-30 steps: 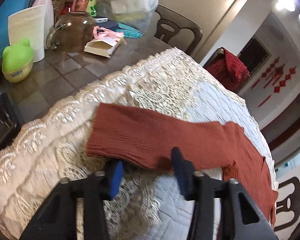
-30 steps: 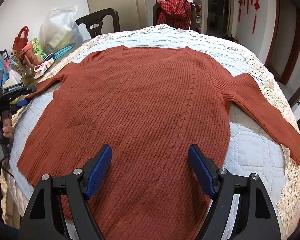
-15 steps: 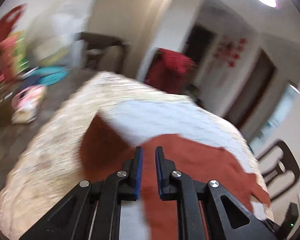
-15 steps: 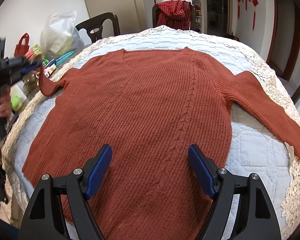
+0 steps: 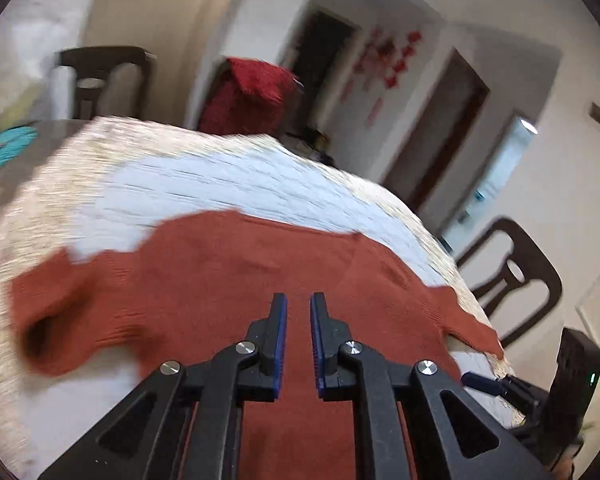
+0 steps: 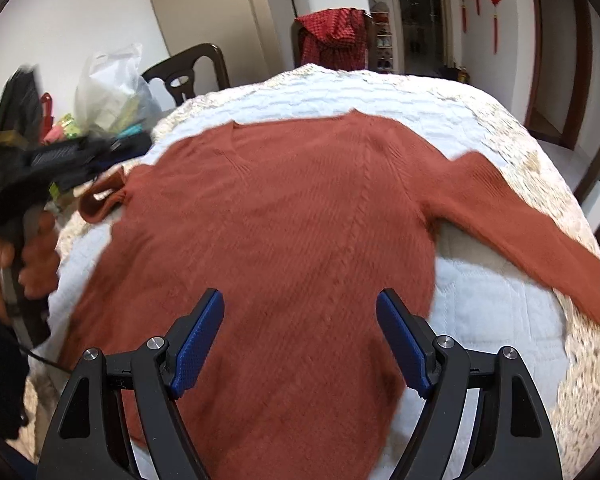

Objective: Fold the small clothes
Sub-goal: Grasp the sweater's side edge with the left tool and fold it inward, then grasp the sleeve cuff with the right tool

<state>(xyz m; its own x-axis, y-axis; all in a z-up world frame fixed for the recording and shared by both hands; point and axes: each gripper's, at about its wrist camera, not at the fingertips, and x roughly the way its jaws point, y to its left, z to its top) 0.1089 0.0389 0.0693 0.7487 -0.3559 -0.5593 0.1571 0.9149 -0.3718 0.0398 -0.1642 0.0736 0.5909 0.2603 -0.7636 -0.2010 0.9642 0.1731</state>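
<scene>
Matt ribbed-knit sweater [image 6: 300, 220] on quilted cloth table cover [image 6: 480, 312] edged with lace.

Blur and cut-offs around my two tools

My left tool [image 6: 96, 168] is a dark smear in the right wrist view, so I cannot tell whether it touches the sweater [image 6: 300, 240] cuff; that sweater's hem runs off the bottom edge. In the left wrist view the desk [image 5: 220, 176] cloth is streaked, and clutter at its left edge is unreadable.
</scene>
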